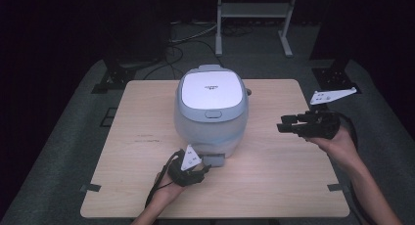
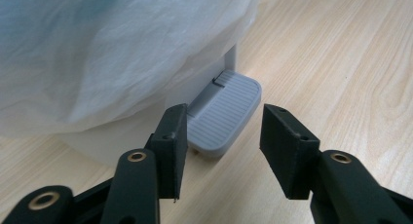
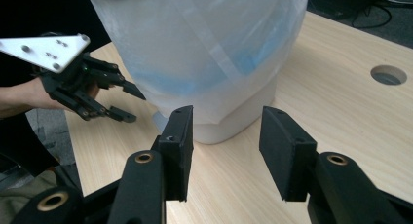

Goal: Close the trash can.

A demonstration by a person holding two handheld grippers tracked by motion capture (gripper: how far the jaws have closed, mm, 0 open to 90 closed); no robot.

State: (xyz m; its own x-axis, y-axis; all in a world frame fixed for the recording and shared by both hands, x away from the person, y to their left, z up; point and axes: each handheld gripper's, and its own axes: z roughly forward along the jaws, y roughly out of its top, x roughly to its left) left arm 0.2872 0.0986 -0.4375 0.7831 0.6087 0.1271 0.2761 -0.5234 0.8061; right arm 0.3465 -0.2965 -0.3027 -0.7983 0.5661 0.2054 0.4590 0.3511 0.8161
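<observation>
A pedal bin (image 1: 211,107) with a pale grey lid stands near the middle of the wooden table (image 1: 274,176), a little toward the far edge. From the high view its lid shows flat, rounded at the corners and with a small latch at the front. The left gripper view shows instead the grey foot pedal (image 2: 224,114), ribbed with fine grooves and sitting just above the tabletop, under a crinkled translucent bag liner (image 2: 97,53) that drapes over the white body. The left gripper (image 1: 203,170) sits at the bin's near side; its 2 jaws stand about half open on either side of the pedal, pads not pressing on it, holding nothing. The right gripper (image 1: 284,123) hovers well apart from the bin, off its right side above the table; its jaws are also about half open and hold nothing. The right gripper view adds a round cable hole (image 3: 388,75) in the tabletop beyond the bin and a bluish patch showing through the liner. Bare wood lies broad on both sides of the bin and along the near edge.
</observation>
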